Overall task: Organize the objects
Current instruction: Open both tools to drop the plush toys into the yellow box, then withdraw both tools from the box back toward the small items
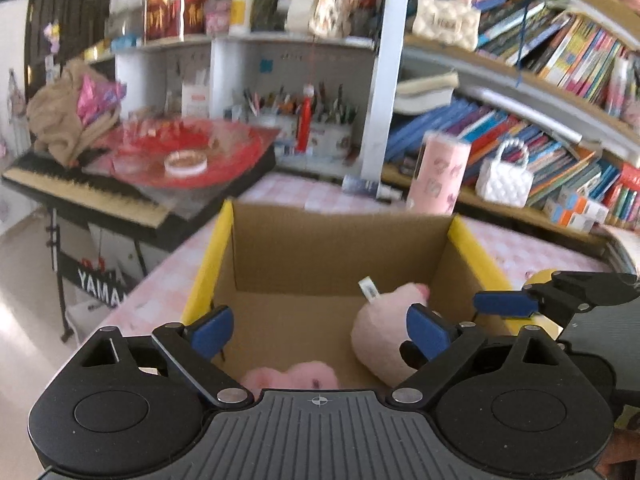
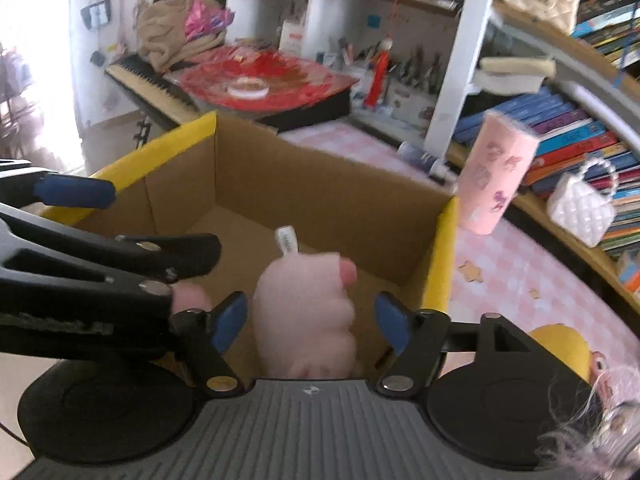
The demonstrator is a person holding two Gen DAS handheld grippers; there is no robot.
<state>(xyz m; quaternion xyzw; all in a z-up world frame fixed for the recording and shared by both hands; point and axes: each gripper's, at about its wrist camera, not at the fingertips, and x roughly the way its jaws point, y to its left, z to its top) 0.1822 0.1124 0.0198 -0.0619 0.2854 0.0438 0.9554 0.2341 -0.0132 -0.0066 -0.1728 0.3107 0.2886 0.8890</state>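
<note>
Pink plush (image 2: 306, 312) inside cardboard box (image 2: 320, 184), lower centre of frame, between spread pads of right gripper (image 2: 310, 326), untouched; long axis upright, tag up. Left gripper (image 1: 318, 332) open, farther away.

White lettering "YAMA", cut off by keyboard stand leg, on black panel (image 1: 98, 286) under electronic keyboard (image 1: 80, 192). Small red marks above lettering, unreadable. Print on white tag (image 2: 286, 240) of pink plush toy (image 2: 308, 312): too blurred to read. Book spines (image 1: 560, 60) on shelves: titles illegible.
</note>
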